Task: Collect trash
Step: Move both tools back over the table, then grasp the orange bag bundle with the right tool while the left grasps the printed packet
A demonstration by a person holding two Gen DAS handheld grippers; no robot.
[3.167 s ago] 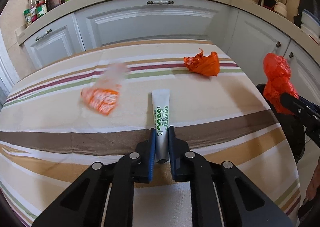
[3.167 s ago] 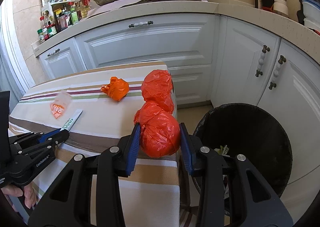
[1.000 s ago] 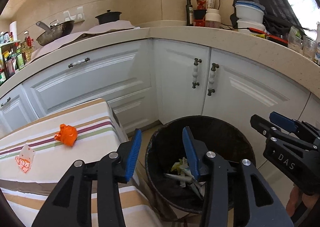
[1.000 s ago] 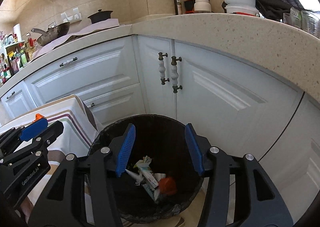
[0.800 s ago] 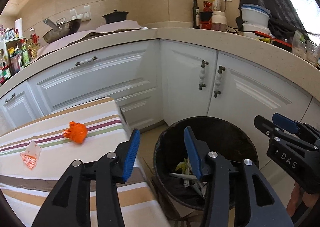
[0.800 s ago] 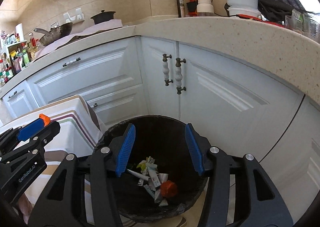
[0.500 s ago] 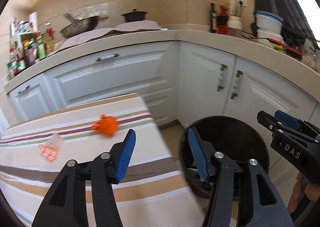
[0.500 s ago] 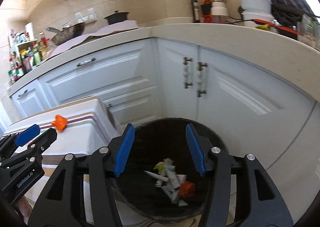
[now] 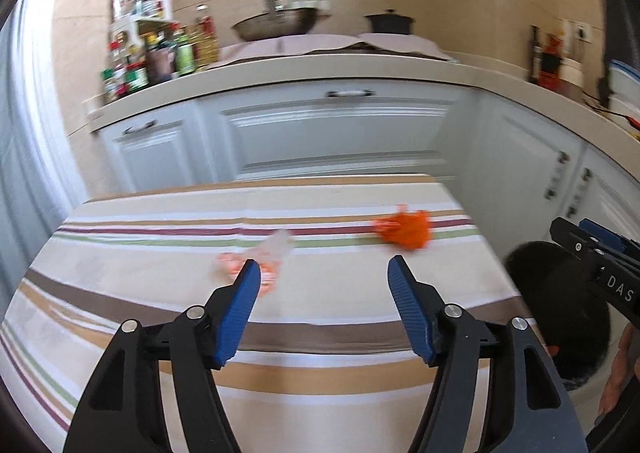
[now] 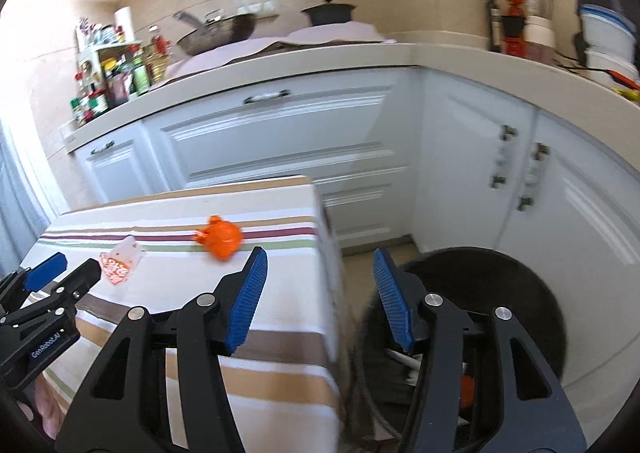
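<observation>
1. The left gripper (image 9: pixel 324 283) fills the lower middle of its own view with its blue-padded jaws spread wide and nothing between them; it faces the striped tablecloth-covered table (image 9: pixel 160 253), which I judge is so it can take another piece of trash

2. The right gripper (image 10: pixel 318 281) sits low centre in its view, jaws likewise spread and empty, straddling the table's edge and the round black trash bin (image 10: pixel 532 293) at lower right, a pose that suits an arm near the bin with nothing to drop

3. Two pieces of trash lie on the table: a crumpled orange plastic wrapper (image 9: pixel 404 231) right of centre in the left view, and a clear packet with orange print (image 9: pixel 260 259) just above the left blue pad, blurred there

4. The right view shows that packet (image 10: pixel 120 263) sharply at middle left, apart from the orange wrapper (image 10: pixel 220 239), and it looks into the bin, where pale scraps and something orange sit at the bottom

5. The left view catches only a dark slice of the bin (image 9: pixel 560 293) at its right edge, partly behind the other gripper, but shows the whole tabletop
</observation>
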